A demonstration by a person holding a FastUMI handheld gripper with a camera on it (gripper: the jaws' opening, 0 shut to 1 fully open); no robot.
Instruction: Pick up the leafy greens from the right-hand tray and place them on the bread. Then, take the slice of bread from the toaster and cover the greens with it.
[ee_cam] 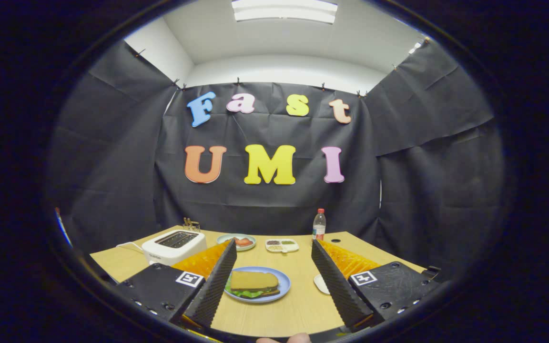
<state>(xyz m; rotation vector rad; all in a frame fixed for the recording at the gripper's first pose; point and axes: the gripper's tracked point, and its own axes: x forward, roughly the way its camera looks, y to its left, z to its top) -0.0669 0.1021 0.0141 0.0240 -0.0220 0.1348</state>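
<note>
Gripper view: the gripper (272, 271) hovers over the light wooden table (284, 312), its 2 black ribbed fingers (217, 283) spread wide apart and holding nothing.

Between them, nearer the left finger and at about 11 o'clock from their midpoint, sits 1 round blue plate (281, 291). It carries 1 tan slice of bread (254, 280) laid over the green leafy greens (246, 294), with what looks like a lower slice under them. The bread's long axis runs across the fingers, from 9 to 3 o'clock.

By this look both task steps are done, so any coming move is a retreat.

Beyond the left finger at 10 o'clock stands 1 white 2-slot toaster (173, 246); its slots seem empty. Further off at 12 o'clock lie 1 small pale plate with red pieces (237, 241), 1 white divided tray (281, 245) and 1 clear bottle with a red cap (319, 224). 1 small white object (321, 284) touches the right finger's inner side.
</note>
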